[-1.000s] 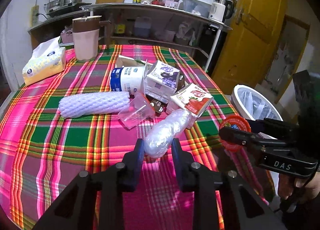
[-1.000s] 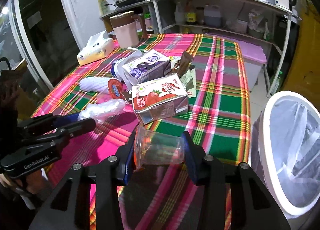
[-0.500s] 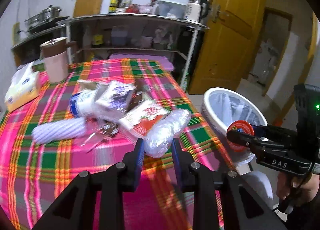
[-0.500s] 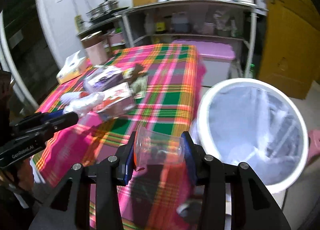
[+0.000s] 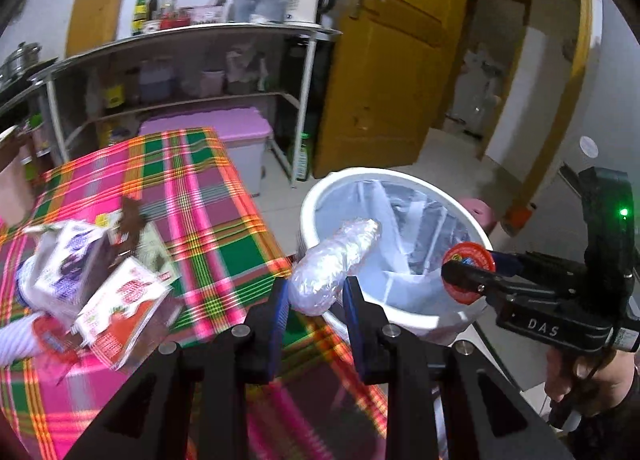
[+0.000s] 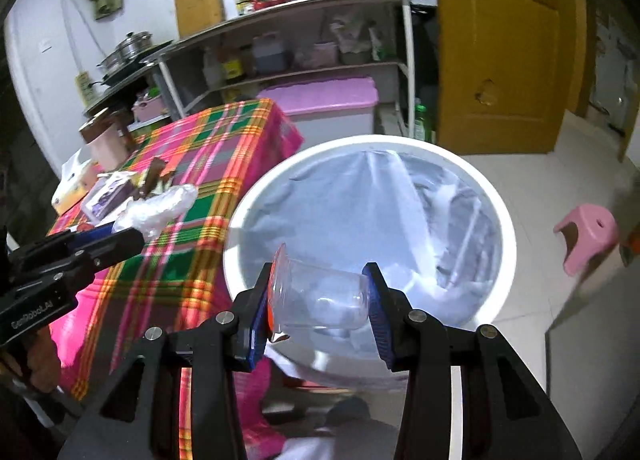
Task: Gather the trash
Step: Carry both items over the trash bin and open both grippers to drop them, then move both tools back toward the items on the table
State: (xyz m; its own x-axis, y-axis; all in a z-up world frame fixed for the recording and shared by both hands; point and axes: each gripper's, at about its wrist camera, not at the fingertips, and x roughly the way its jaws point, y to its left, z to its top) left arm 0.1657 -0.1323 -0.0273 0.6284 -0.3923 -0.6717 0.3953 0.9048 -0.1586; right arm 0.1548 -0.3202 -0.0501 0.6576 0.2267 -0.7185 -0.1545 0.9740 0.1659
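Showing only from left wrist: cup's red lid (image 5: 467, 273), strawberry carton (image 5: 120, 310).

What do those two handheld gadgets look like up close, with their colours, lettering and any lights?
Both are matte black pistol-style tools with two flat fingers lined with blue ribbed pads and silver screw heads. The right tool carries white "DAS" lettering and a small green light on its upright rear block. The left tool reads "GenRobot.AI" in white. No cable or sleeve is clearly visible.

the white bin (image 6: 240, 220) mouth is wide open, only its liner inside. the plaid table (image 5: 224, 220) edge sits right against its left side, with cartons (image 5: 120, 300) piled further back. floor beyond is bare except a pink stool (image 6: 588, 236).
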